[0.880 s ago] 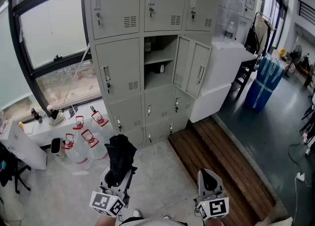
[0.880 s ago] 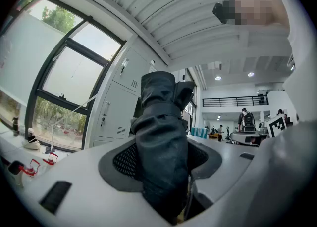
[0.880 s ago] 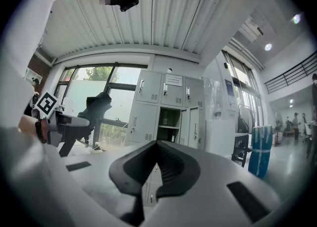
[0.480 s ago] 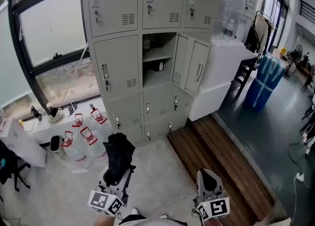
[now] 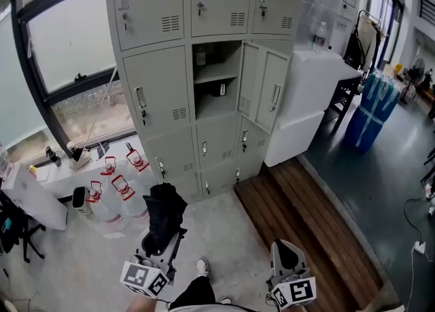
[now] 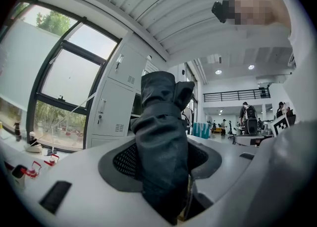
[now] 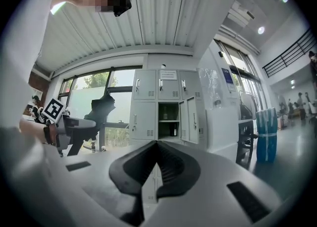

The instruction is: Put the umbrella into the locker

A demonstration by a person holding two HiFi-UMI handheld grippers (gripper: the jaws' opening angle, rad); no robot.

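A folded black umbrella [image 5: 165, 217] stands upright in my left gripper [image 5: 162, 246], which is shut on its lower part; in the left gripper view the umbrella [image 6: 161, 142] fills the space between the jaws. My right gripper [image 5: 287, 256] is low at the right, shut with nothing in it, its tips [image 7: 156, 144] touching. The grey locker bank [image 5: 156, 93] stands ahead across the floor. One middle compartment [image 5: 216, 83] is open, its door [image 5: 265, 93] swung out to the right, with a shelf and a dark bottle [image 5: 221, 90] inside.
Water jugs with red caps [image 5: 112, 192] sit on the floor left of the lockers, below a large window. A white cabinet [image 5: 309, 100] stands right of the open door. Wooden planking [image 5: 306, 222] runs along the right, with a blue wrapped bundle [image 5: 370, 110] beyond.
The lockers have drifted slightly in the head view as the person steps forward; a shoe now shows at the bottom. Both grippers keep their places and the umbrella stays held.
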